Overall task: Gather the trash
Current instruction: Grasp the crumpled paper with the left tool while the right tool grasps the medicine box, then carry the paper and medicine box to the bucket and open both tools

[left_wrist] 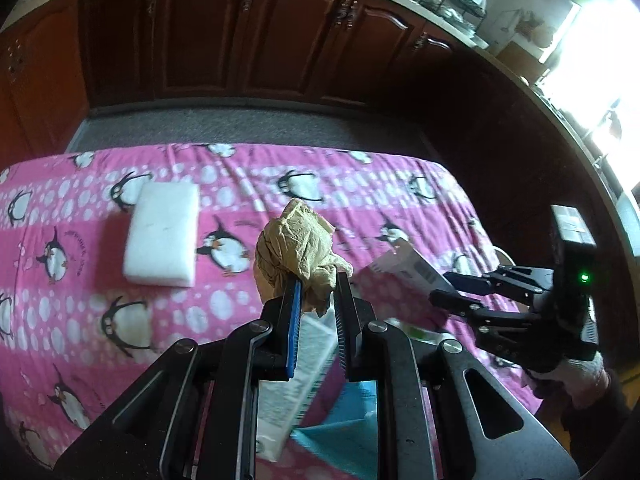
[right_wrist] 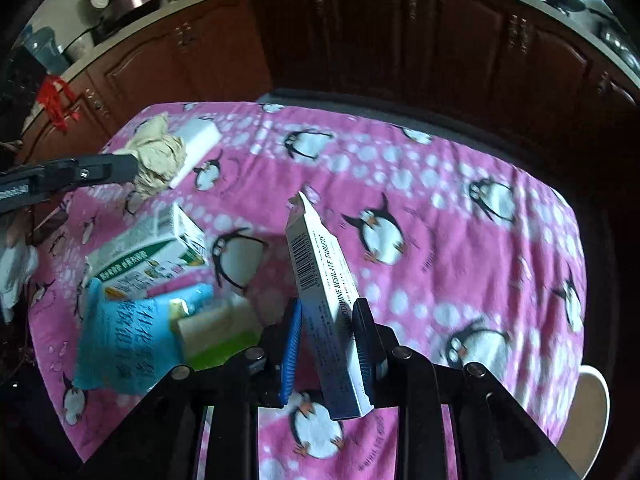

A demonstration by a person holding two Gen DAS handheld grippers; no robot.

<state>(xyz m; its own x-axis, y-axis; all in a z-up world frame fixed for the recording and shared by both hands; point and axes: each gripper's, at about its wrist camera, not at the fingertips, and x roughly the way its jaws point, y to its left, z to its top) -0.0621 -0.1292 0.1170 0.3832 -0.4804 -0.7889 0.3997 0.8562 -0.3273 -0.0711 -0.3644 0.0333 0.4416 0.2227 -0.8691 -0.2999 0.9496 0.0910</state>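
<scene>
The white tablet box (right_wrist: 324, 280) is showing a barcode and the printed words "BESILATE TABLETS" after a partly hidden word ending "…ODIPINE", while the lettering on the green-and-white carton (right_wrist: 148, 252) and blue packet (right_wrist: 124, 344) is blurring beyond reading.

Crumpled paper (left_wrist: 298, 240) raised above bench (left_wrist: 400, 184); foam block (left_wrist: 164, 234) lying left; cartons (right_wrist: 148, 256) heaped near front edge.

The right gripper (right_wrist: 329, 330) clamps a white tablet box (right_wrist: 324, 280) upright above the pink penguin cloth (right_wrist: 460, 240). At left, the left gripper (right_wrist: 120, 168) holds crumpled brown paper (right_wrist: 158, 160) beside a white foam block (right_wrist: 200, 140); cartons and a blue packet (right_wrist: 120, 336) lie below.
</scene>
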